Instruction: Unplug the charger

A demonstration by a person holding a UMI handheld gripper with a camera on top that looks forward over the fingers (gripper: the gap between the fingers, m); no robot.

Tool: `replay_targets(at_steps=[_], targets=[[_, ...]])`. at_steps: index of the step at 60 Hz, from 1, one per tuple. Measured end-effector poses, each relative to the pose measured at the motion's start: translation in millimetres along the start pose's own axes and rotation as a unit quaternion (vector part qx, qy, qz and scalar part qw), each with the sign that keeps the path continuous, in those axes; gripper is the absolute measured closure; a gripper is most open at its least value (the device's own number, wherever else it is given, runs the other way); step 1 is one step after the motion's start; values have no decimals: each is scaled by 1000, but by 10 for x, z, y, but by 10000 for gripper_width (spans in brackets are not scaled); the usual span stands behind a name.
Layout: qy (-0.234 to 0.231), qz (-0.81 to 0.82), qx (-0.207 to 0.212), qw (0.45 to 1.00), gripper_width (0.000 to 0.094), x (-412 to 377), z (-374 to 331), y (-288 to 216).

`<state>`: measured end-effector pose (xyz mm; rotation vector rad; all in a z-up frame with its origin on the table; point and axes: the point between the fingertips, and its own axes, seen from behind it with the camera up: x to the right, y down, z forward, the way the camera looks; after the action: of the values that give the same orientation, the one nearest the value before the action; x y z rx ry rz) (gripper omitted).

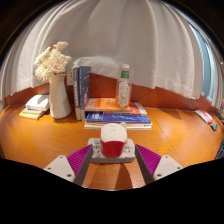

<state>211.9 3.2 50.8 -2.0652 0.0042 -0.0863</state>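
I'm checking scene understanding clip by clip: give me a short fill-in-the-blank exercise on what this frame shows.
1. The white charger sits between the gripper fingers' ____ pads.
2. The clear bottle stands on a stack of ____.
3. The white vase holds ____.
4. The charger has a ____ band at its base.

Missing words: magenta; books; flowers; red
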Motion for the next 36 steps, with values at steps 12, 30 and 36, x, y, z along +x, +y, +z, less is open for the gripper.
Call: replay_targets(at_steps=[12,30,36], targets=[[-4,5,22,1000,425,-38,426,-166],[-41,73,-64,994,534,-55,404,-115],[-49,67,-67,994,536,-43,359,-115]])
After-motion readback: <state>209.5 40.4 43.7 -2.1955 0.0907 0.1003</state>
